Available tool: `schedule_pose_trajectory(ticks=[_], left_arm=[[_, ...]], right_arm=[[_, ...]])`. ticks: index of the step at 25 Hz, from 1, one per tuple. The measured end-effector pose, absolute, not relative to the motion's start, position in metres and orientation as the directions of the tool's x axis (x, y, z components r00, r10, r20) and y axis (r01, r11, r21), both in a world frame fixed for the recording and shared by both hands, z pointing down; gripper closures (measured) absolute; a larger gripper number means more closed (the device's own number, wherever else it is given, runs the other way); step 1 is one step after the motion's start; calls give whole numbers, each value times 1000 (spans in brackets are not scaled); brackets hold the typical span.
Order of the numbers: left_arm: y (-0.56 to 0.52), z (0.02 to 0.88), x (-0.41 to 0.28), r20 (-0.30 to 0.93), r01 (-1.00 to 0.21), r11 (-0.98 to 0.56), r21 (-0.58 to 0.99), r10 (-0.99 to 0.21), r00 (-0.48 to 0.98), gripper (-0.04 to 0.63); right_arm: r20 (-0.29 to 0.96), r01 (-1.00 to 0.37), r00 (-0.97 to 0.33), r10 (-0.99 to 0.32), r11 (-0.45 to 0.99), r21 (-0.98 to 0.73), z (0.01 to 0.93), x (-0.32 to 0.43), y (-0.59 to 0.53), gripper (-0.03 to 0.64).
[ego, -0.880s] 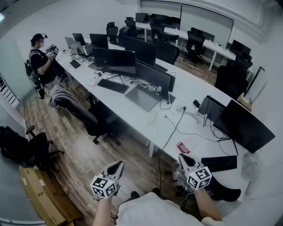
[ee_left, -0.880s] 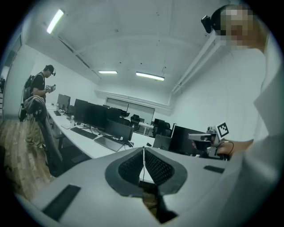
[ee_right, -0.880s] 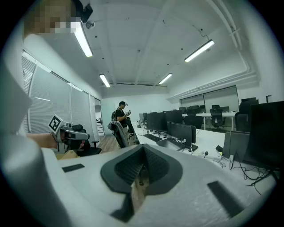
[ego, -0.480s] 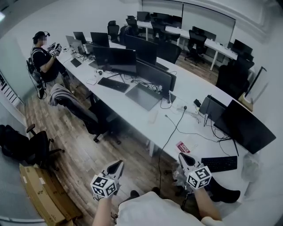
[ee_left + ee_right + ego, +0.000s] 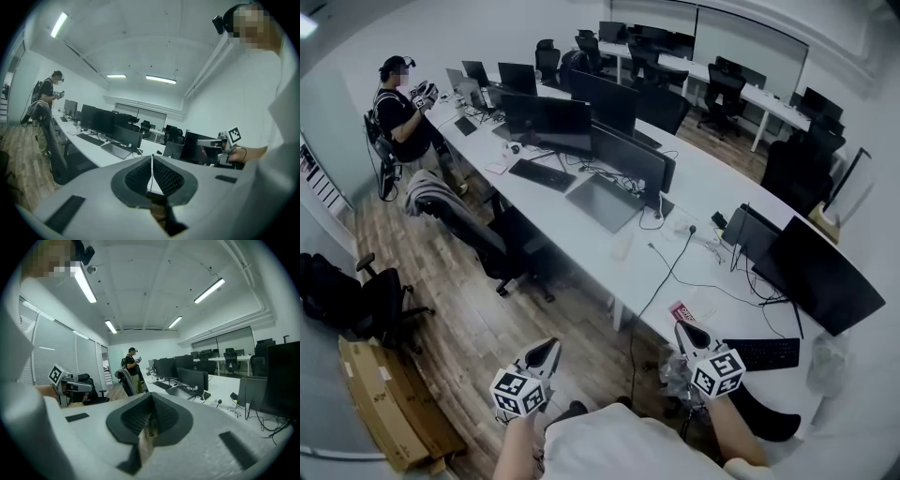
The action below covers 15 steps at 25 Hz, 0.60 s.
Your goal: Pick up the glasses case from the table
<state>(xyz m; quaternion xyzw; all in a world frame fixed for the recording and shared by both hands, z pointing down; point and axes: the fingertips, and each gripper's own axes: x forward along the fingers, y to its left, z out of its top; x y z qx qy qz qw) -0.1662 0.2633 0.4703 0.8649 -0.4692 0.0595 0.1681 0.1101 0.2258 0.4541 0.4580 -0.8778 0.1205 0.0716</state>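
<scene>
A long white desk (image 5: 675, 258) runs across the head view. On it lies a small pale oblong thing (image 5: 622, 247); I cannot tell whether it is the glasses case. My left gripper (image 5: 548, 348) hangs over the wooden floor, short of the desk, with its pads pressed together and nothing between them (image 5: 151, 157). My right gripper (image 5: 682, 328) is at the desk's near edge, beside a red-and-white card (image 5: 684, 311). Its pads also meet, empty (image 5: 151, 395). Each gripper view shows the other gripper off to the side: the right one (image 5: 212, 143) and the left one (image 5: 70, 386).
Monitors (image 5: 623, 159), keyboards (image 5: 766, 352), a laptop (image 5: 602, 202) and cables (image 5: 670, 272) crowd the desk. Office chairs (image 5: 478, 246) stand along its left side. A person (image 5: 403, 117) stands at the far end. A cardboard box (image 5: 380, 398) lies on the floor at the left.
The head view has drifted slightly, so the room sits a little differently in frame. Both grippers keep the same pose and stay shut.
</scene>
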Motion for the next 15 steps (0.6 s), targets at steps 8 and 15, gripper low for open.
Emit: schedule_pose_trajectory(ticks=[8, 15], left_arm=[[268, 479, -135, 260, -842, -483, 241, -804, 536, 583], [261, 486, -118, 265, -837, -487, 251, -797, 543, 583]], right_arm=[[251, -814, -581, -774, 554, -177, 462, 122, 224, 618], [274, -810, -586, -763, 554, -191, 470, 117, 225, 618]])
